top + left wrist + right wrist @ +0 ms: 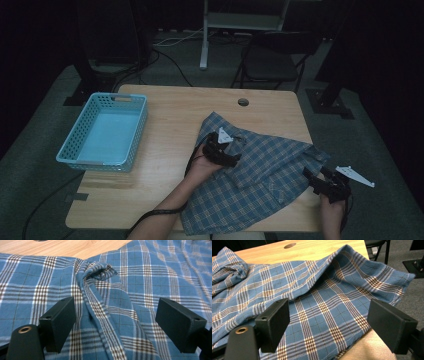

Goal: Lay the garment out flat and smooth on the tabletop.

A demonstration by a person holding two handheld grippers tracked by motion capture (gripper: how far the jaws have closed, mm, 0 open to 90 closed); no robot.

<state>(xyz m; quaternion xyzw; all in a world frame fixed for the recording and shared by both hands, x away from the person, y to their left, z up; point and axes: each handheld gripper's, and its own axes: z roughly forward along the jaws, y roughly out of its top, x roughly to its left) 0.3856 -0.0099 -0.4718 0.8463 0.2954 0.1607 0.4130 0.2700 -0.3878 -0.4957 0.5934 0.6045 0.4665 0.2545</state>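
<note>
Blue plaid cloth, woven cotton by appearance with white and brown check lines, lies rumpled across the near right portion of the bench, its near edge hanging over the front and its right corner overhanging the side. In the left gripper view a raised fold with a curled, hollow end runs straight ahead between the jaws. The left tool sits over the cloth's upper left part, jaws spread wide and released, gripping nothing; whether the jaw tips touch the fabric cannot be told. The right tool is at the cloth's right edge, jaws likewise spread wide and empty, with flat fabric lying ahead between them and a ridge rising beyond. The bench is light wood-grain laminate with rounded corners and a round cable hole beyond the left tool. Well to the left of the left tool stands a light blue perforated plastic basket, rectangular.
</note>
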